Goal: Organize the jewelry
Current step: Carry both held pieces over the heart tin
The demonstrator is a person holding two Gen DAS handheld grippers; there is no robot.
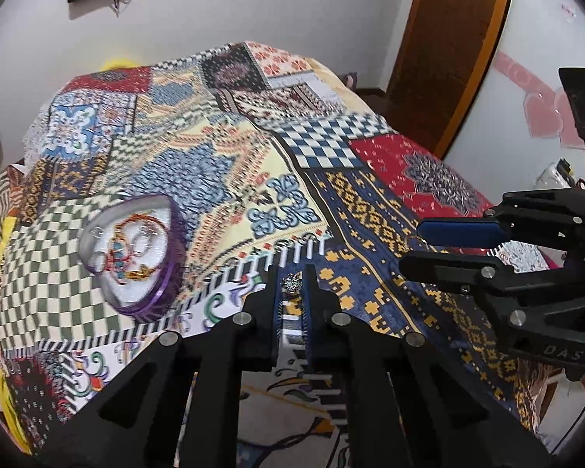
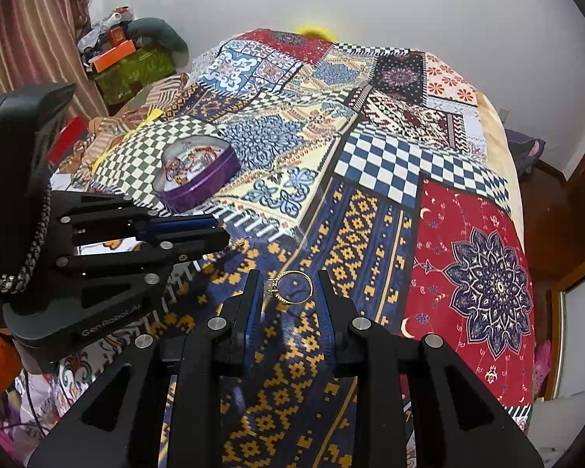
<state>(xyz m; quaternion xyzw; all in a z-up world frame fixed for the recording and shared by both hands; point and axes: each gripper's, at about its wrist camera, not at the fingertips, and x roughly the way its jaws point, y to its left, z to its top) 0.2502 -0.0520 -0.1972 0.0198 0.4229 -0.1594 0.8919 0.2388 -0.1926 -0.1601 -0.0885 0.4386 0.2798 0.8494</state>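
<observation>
Holding one piece per tool above the bed: left tool pinches a small sparkly stud, right tool pinches a gold ring across its band. Step, as judged: carrying both to the purple heart tin, lying apart on the checked patch. Next calls for centring over the tin before release. Legible: "GenRoboLAI"-like lettering on the left tool, "DAS" on the right.
</observation>
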